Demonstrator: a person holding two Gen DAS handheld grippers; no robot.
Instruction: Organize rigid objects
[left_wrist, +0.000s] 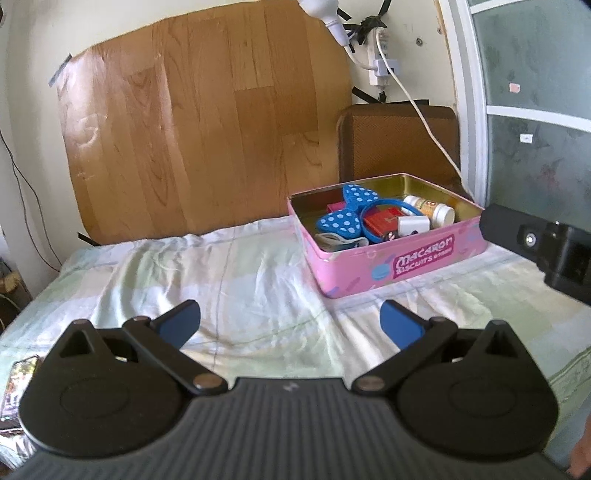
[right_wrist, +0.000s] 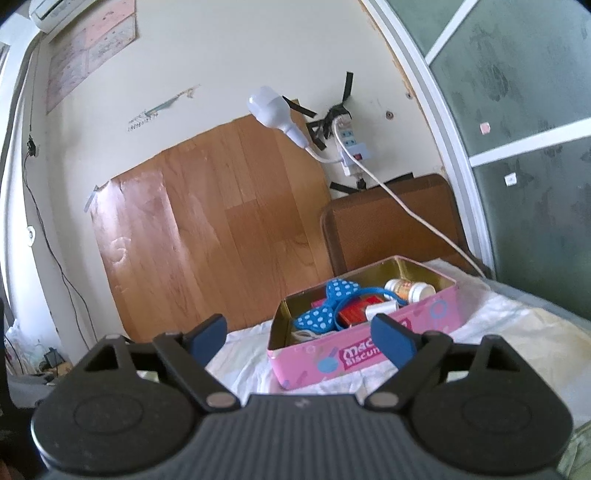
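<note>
In the left wrist view a dark patterned object (left_wrist: 18, 391) at the bed's near left edge is cut by the picture's edge and hidden partly behind the left gripper (left_wrist: 290, 323). The right gripper (left_wrist: 539, 243) is cut off at the right edge. Small things under the headband (left_wrist: 373, 218) in the pink tin (left_wrist: 388, 269) cannot be identified.

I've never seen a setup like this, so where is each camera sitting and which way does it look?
Left wrist: rides on the left claw, looking along its open blue fingers across the bed sheet toward the pink tin; the right claw's black body shows at its right edge.
Right wrist: rides on the right claw, also open, facing that tin and the wall.
Shared: tin, blue bow, wooden panel.
</note>
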